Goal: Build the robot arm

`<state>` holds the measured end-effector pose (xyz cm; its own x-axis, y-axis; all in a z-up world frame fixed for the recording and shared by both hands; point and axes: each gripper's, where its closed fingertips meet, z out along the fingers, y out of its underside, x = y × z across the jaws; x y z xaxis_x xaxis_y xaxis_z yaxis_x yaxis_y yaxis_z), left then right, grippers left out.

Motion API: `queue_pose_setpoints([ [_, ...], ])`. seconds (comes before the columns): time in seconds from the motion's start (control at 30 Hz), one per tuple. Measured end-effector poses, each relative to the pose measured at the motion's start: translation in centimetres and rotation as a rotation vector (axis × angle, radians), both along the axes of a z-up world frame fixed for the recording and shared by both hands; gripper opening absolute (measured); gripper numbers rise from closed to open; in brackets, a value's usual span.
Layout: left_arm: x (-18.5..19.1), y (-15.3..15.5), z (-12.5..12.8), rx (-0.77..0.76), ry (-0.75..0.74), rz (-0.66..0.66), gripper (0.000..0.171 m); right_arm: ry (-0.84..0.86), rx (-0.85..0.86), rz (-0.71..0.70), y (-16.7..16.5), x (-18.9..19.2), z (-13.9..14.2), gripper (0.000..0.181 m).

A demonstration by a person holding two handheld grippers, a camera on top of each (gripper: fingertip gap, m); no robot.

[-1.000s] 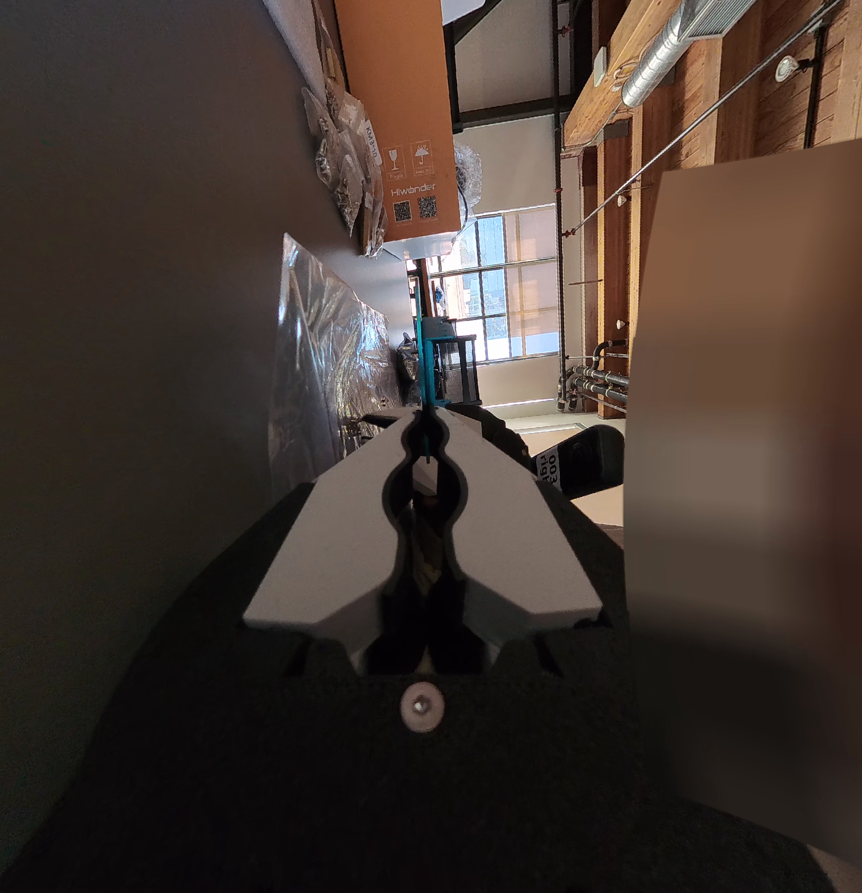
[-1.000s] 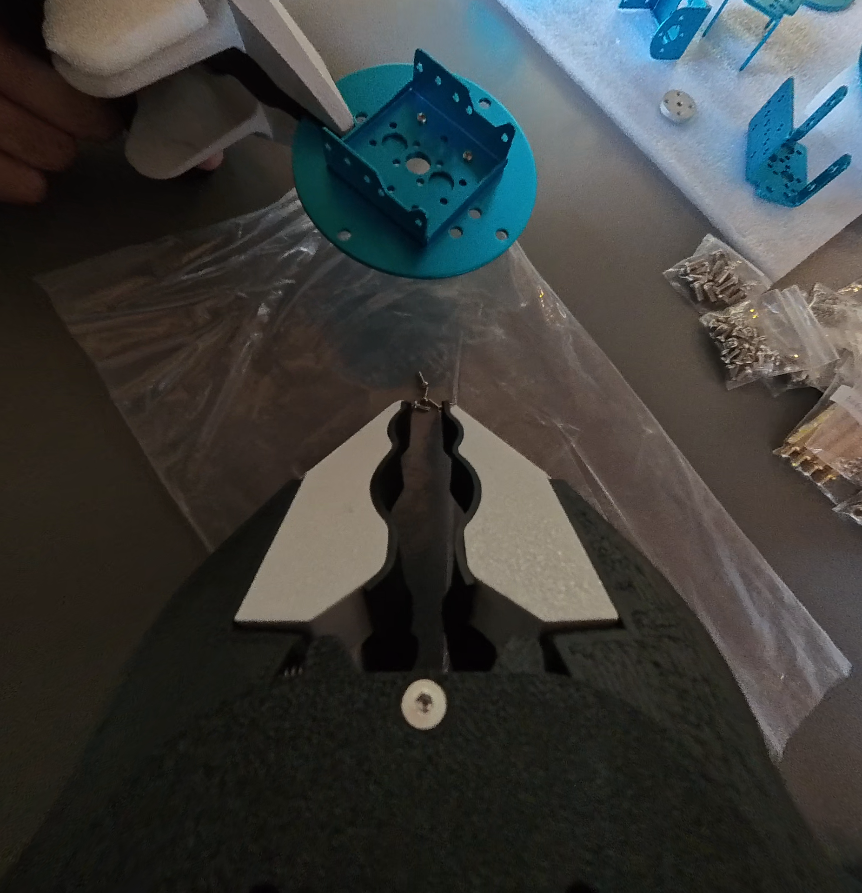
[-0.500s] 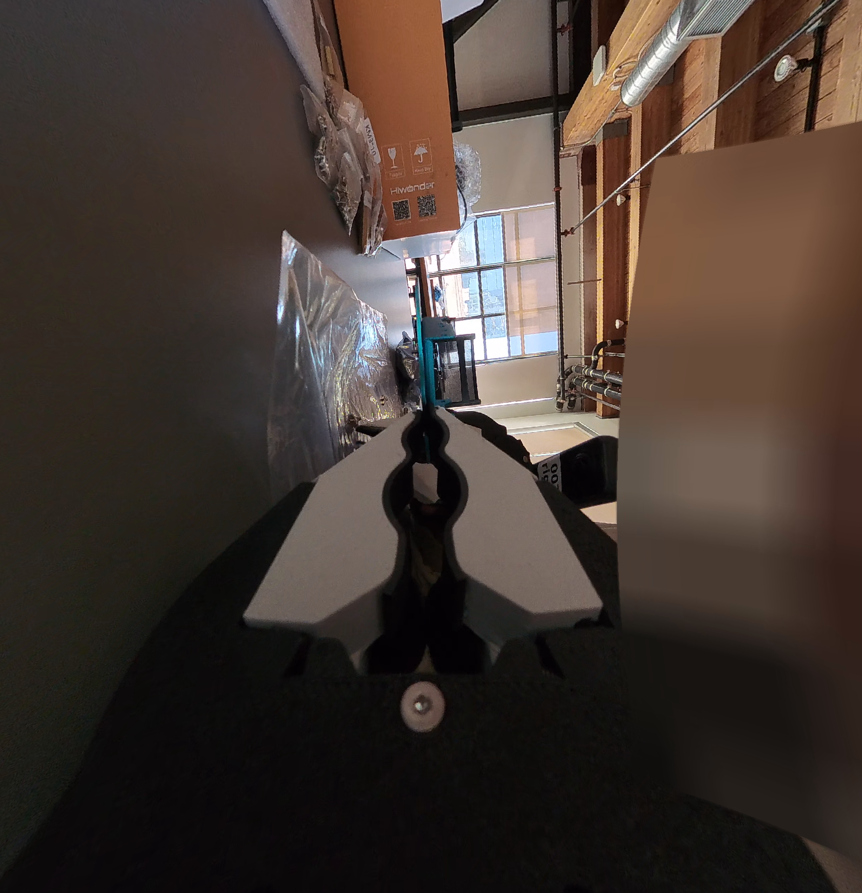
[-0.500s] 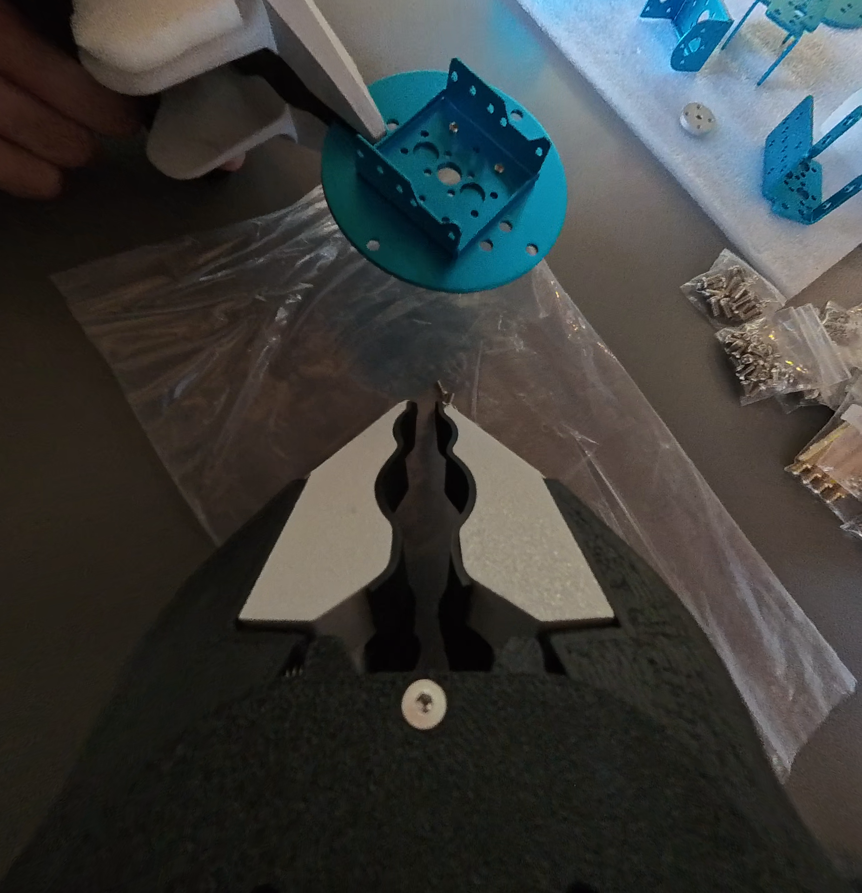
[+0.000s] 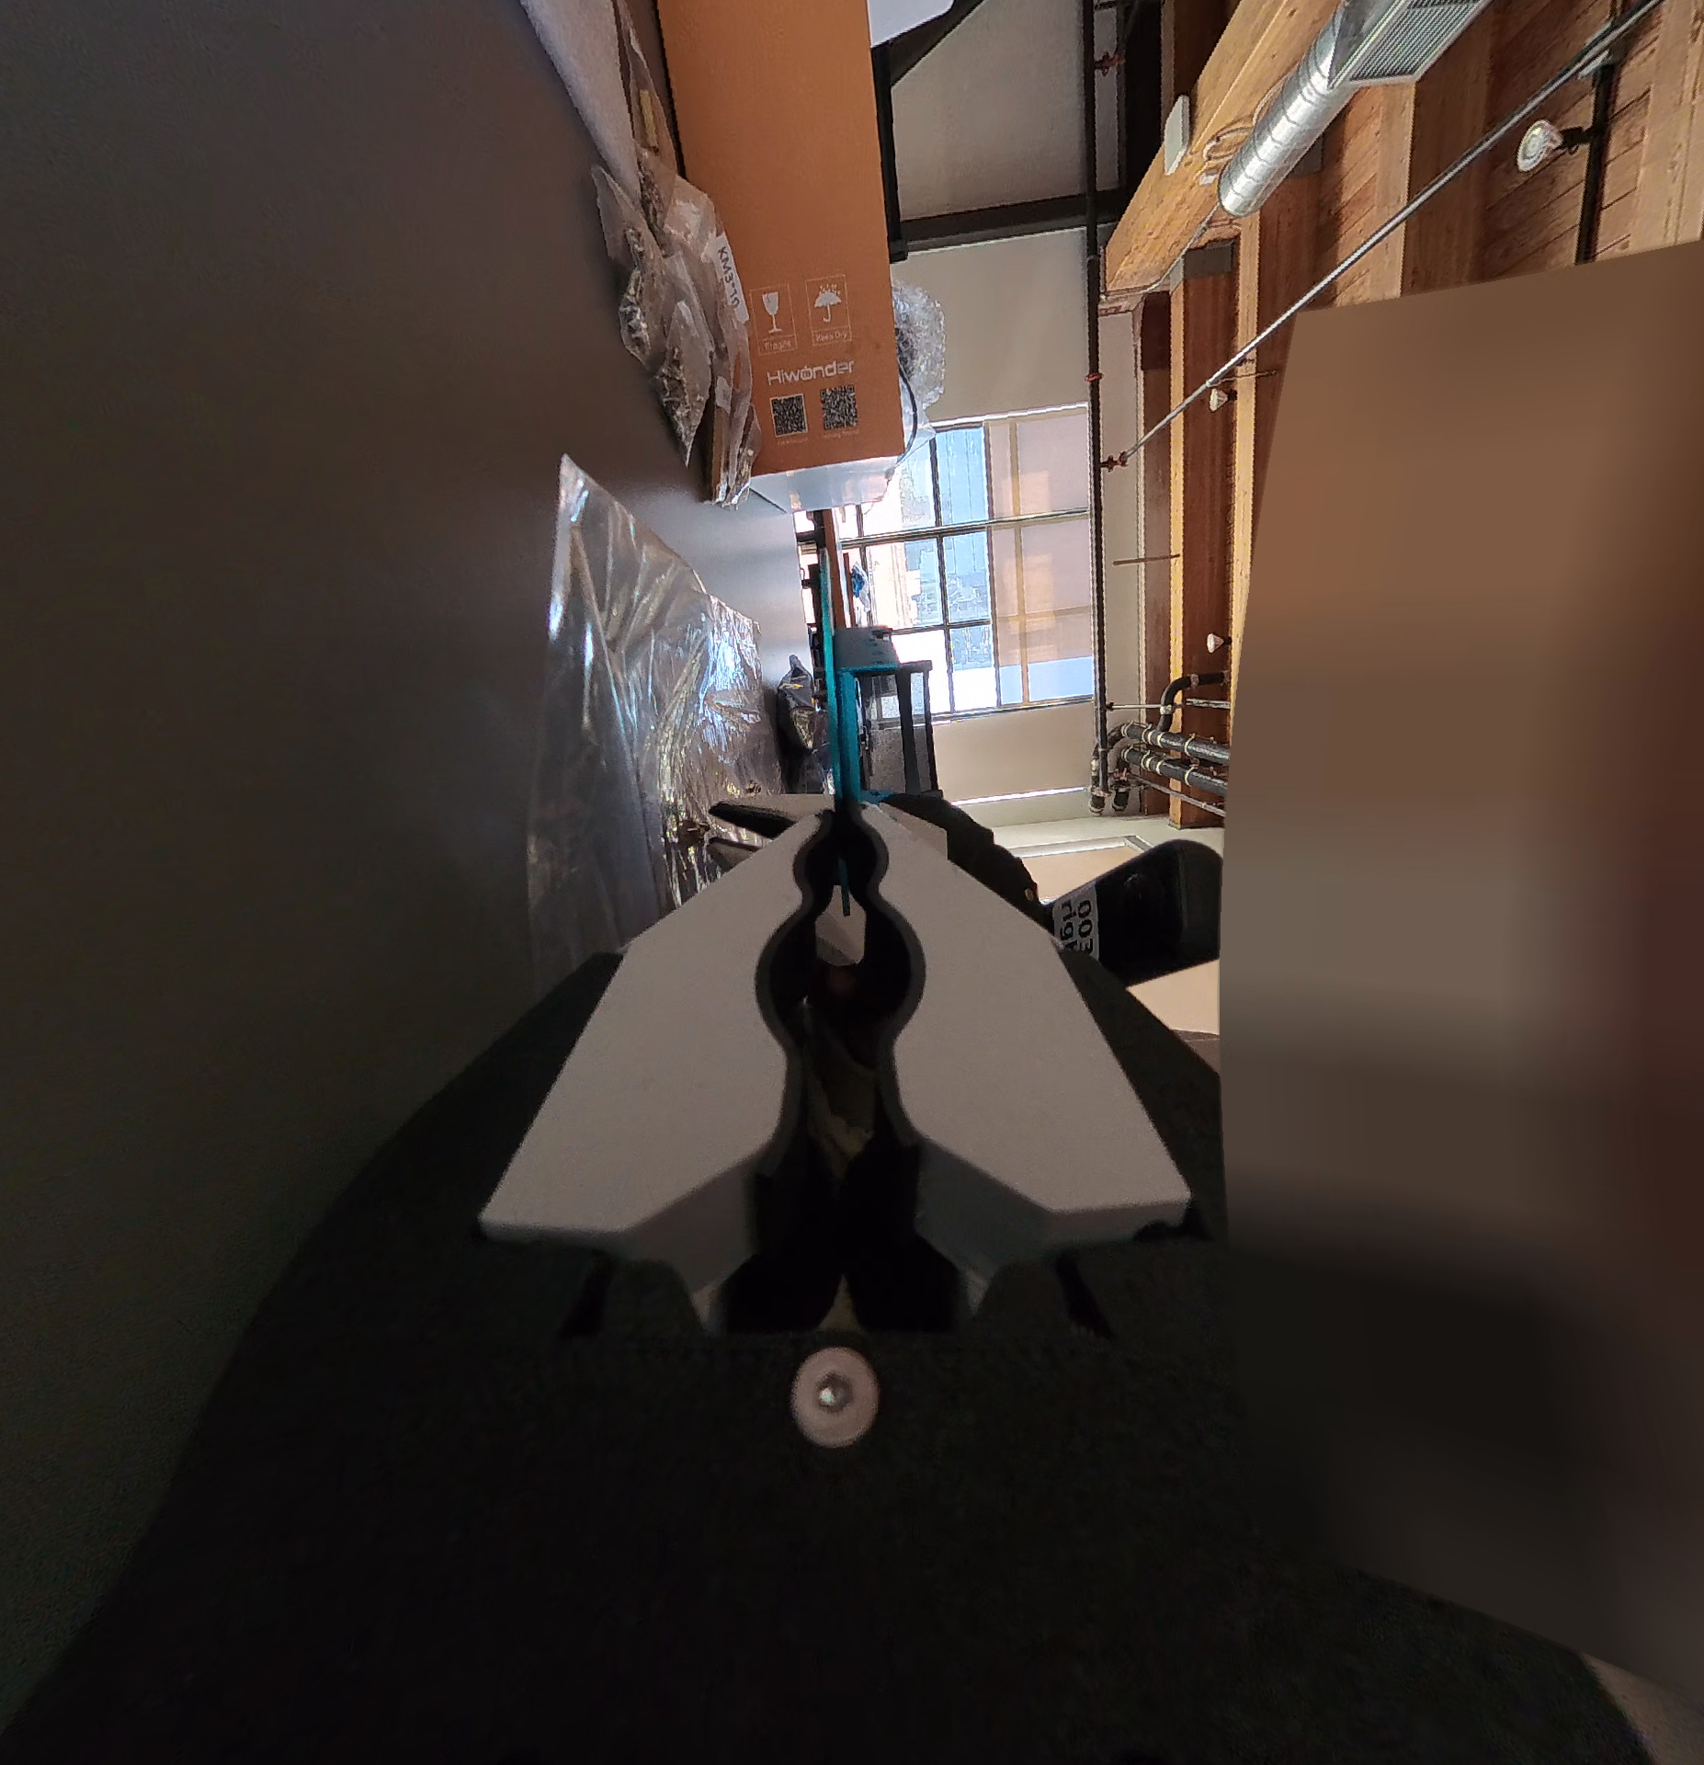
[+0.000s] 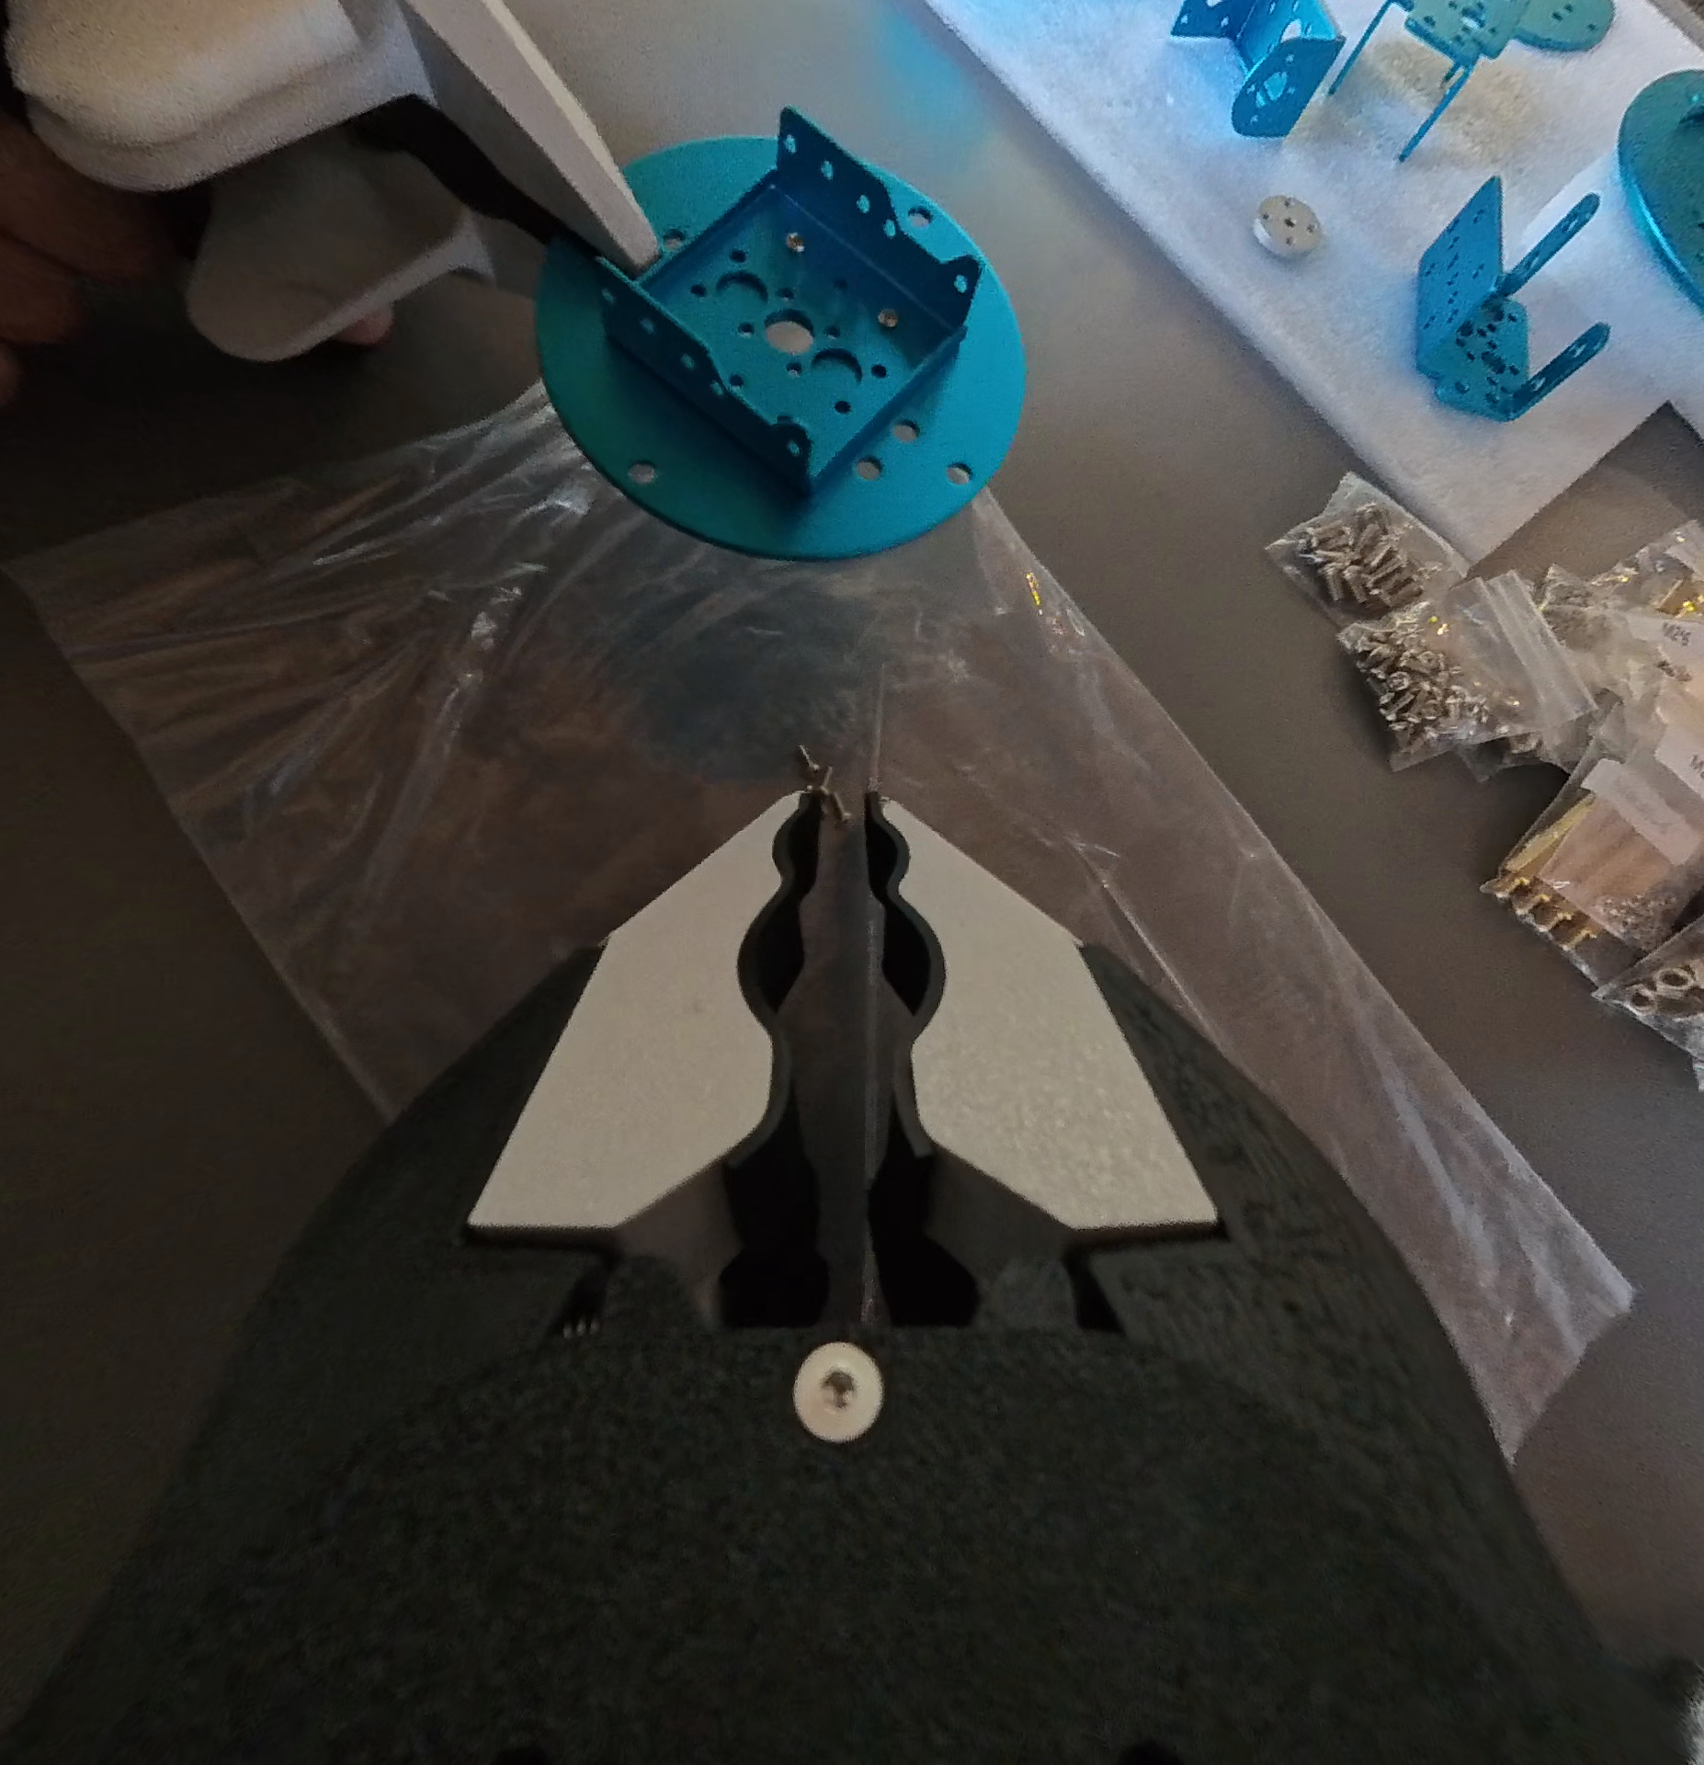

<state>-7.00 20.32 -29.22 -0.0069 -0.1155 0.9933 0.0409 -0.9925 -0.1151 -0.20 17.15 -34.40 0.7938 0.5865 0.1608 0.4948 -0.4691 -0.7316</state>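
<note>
Right wrist view: left gripper (image 6: 629,244) clamps teal disc (image 6: 934,478); right gripper (image 6: 839,812) slightly parted over bag (image 6: 447,688), screws (image 6: 820,788) at tips, possibly loose.

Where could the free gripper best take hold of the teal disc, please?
Probably the teal disc's bare near rim, jaws coming edge-on from the right gripper's side: thin, flat, clear of the bracket, and opposite the left gripper's hold.

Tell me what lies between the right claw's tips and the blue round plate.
In the right wrist view, clear plastic bag covers that stretch, with a few tiny screws right at the right claw tips. The blue round plate is held above by the left claw.
</note>
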Motion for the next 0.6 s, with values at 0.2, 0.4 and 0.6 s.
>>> queue_pose_setpoints([
  [0.2,-0.01,0.0,0.01,-0.002,-0.002,0.0,0.0,0.086,-0.07,0.026,-0.35,-0.48,-0.3,0.012],
  [0.4,-0.02,0.02,0.01,-0.004,-0.004,0.0,0.0,0.091,-0.077,0.03,-0.44,-0.3,-0.27,0.01],
  [0.6,-0.01,0.01,0.01,-0.004,-0.004,0.0,0.0,0.063,-0.048,0.024,-0.23,-0.11,-0.27,0.003],
])
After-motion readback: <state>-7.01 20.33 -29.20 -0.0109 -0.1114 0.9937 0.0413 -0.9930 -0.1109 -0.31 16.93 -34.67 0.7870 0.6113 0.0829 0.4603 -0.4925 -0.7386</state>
